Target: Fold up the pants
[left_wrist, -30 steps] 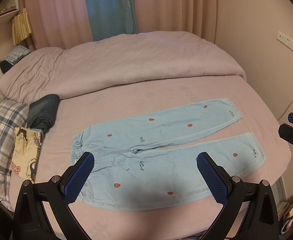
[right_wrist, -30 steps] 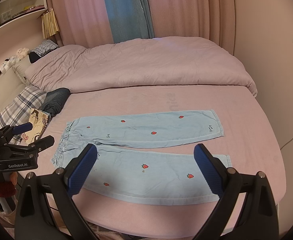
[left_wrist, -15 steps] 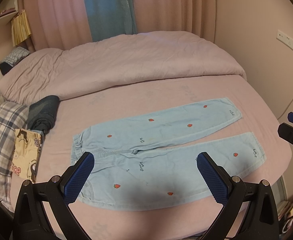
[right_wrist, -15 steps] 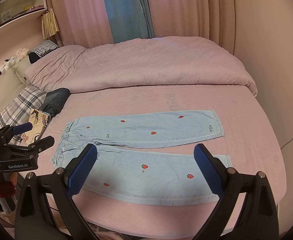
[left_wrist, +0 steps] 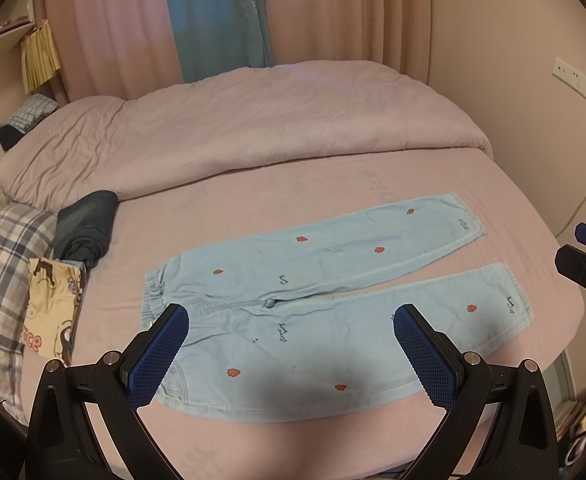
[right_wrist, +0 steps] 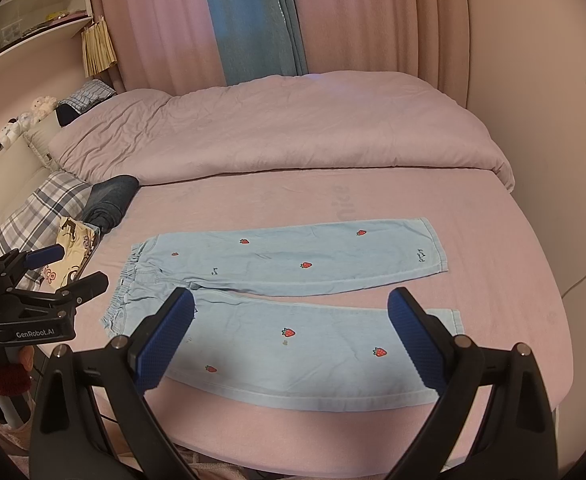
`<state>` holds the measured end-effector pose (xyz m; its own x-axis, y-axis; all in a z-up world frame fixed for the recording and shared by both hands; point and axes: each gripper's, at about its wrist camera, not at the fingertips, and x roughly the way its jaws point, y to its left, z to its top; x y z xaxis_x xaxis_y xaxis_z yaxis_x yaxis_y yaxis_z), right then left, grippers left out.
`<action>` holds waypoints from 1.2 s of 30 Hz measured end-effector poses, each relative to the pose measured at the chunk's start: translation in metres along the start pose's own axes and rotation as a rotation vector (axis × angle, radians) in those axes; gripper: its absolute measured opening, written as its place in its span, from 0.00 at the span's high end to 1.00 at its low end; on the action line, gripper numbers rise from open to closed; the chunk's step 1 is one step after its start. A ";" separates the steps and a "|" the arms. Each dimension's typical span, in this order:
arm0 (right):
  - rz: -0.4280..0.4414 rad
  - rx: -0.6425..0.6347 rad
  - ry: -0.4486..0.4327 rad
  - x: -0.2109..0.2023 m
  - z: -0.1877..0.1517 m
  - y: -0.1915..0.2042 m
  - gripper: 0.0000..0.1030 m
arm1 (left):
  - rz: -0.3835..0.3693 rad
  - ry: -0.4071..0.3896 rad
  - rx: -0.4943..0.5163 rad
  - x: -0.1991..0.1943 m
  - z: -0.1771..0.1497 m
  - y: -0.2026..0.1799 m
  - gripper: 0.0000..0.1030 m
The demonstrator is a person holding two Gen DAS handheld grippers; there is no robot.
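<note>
Light blue pants with small red strawberries lie flat on the pink bed, waistband to the left, both legs spread apart toward the right. They also show in the right wrist view. My left gripper is open and empty, held above the near leg. My right gripper is open and empty, also above the near leg. Each gripper shows in the other's view: the right one at the right edge, the left one at the left.
A folded pink duvet covers the far half of the bed. A dark folded garment, a plaid pillow and a cartoon-print pillow lie at the left. A wall stands to the right of the bed.
</note>
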<state>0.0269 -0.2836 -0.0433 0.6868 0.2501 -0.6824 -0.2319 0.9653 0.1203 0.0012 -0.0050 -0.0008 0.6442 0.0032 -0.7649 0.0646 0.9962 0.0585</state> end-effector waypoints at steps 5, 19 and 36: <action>-0.001 0.000 0.000 0.000 0.000 0.000 0.05 | -0.001 0.005 0.002 0.002 0.000 0.000 0.00; -0.004 -0.001 0.010 0.004 -0.002 0.000 0.05 | -0.003 0.013 0.004 0.008 -0.002 0.002 0.00; 0.051 -0.013 0.076 0.045 -0.006 0.001 0.05 | -0.168 0.076 -0.083 0.065 -0.007 0.041 0.00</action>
<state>0.0536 -0.2719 -0.0779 0.6202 0.2916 -0.7282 -0.2746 0.9503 0.1466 0.0403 0.0362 -0.0529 0.5702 -0.1606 -0.8057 0.1018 0.9870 -0.1247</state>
